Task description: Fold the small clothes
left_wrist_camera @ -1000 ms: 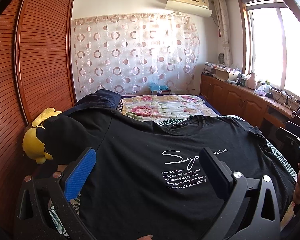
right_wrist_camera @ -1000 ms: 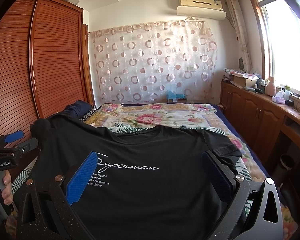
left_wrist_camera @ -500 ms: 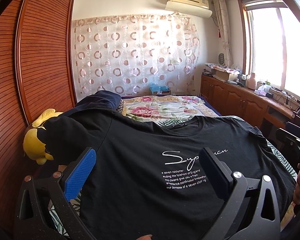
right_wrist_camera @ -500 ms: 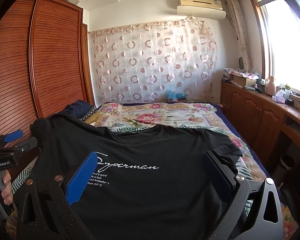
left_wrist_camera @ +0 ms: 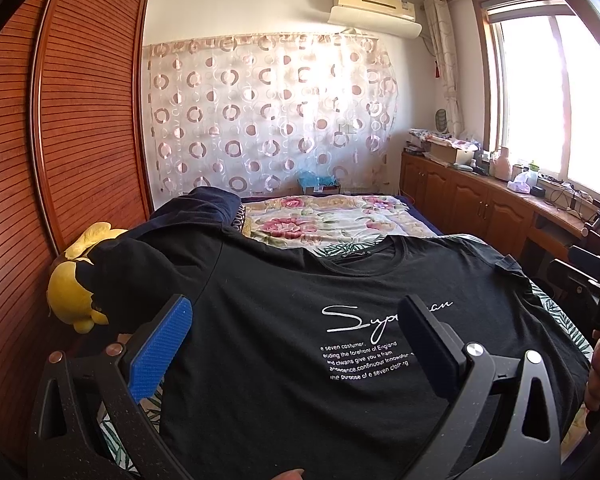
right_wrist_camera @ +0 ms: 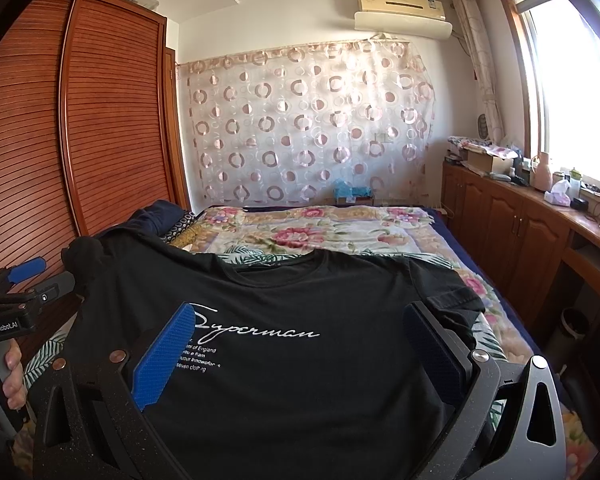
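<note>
A black T-shirt point(left_wrist_camera: 284, 320) with white "Superman" lettering lies spread flat, front up, on the bed, collar towards the far end. It also shows in the right wrist view point(right_wrist_camera: 300, 320). My left gripper point(left_wrist_camera: 296, 320) is open and empty, hovering above the shirt's left half near its hem. My right gripper point(right_wrist_camera: 300, 328) is open and empty above the shirt's right half. The left gripper's body point(right_wrist_camera: 16, 304) shows at the right wrist view's left edge, the right gripper's body point(left_wrist_camera: 588, 280) at the left wrist view's right edge.
The bed carries a floral quilt point(left_wrist_camera: 324, 220) beyond the shirt and a leaf-print sheet point(right_wrist_camera: 44, 360) under it. A yellow plush toy point(left_wrist_camera: 72, 292) and a dark pillow point(left_wrist_camera: 200, 208) lie at the left by the wooden wardrobe point(left_wrist_camera: 60, 140). A cluttered wooden counter point(right_wrist_camera: 540, 216) runs along the right wall.
</note>
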